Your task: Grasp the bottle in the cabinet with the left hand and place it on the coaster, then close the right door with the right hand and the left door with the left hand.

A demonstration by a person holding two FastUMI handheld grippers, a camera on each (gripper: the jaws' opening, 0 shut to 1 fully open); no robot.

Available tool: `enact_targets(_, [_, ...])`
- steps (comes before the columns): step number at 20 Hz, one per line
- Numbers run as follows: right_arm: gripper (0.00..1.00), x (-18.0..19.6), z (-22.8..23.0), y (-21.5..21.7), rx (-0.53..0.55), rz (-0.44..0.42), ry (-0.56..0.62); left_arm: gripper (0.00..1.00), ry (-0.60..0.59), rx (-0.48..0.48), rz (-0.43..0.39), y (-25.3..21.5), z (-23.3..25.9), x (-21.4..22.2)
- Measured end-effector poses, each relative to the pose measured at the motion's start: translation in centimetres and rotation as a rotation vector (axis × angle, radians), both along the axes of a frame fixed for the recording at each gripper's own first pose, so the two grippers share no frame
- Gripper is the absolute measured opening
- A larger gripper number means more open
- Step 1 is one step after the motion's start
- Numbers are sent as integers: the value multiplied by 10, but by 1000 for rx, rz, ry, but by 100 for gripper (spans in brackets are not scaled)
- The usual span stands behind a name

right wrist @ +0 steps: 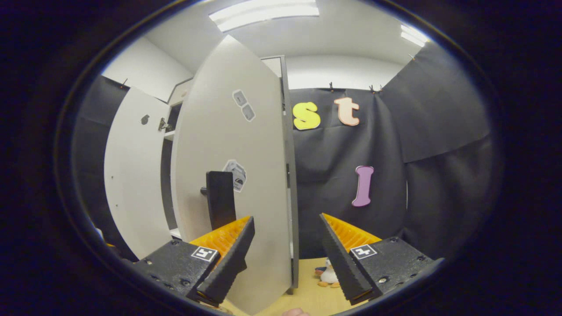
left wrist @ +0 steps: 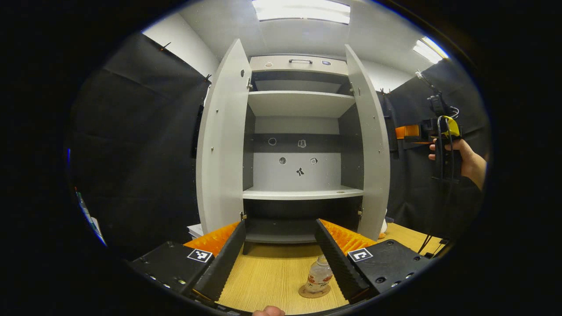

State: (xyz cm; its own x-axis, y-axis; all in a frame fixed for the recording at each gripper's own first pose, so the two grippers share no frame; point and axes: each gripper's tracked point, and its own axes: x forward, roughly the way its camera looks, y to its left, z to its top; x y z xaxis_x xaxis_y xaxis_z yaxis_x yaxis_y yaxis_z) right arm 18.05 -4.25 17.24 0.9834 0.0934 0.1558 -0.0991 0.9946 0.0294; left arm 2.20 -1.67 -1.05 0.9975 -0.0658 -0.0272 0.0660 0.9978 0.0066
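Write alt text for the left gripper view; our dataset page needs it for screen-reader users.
An open white cabinet with both doors wide and bare shelves. Below, the open left claw hovers over a bottle standing on a coaster on the wooden table.

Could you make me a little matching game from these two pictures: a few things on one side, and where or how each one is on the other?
Things:
1. bottle
2. right door
3. left tongs
4. plush toy

Where or how:
A. swung open, with a dark handle on its face
B. open, holding nothing
C. standing on the coaster
D. on the table, by the black cloth wall

Pairs: 1-C, 2-A, 3-B, 4-D
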Motion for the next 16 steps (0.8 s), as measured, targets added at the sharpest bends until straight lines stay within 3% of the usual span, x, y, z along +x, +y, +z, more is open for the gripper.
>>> enact_targets(6, [95, 23, -5, 53, -28, 83, 8, 96, 10, -5, 39, 18, 0, -4])
enact_targets(9, [96, 31, 0, 54, -15, 59, -8, 96, 14, -5, 52, 22, 1, -8])
enact_targets(16, [95, -22, -26, 34, -16, -14, -26, 96, 14, -21, 63, 25, 8, -11])
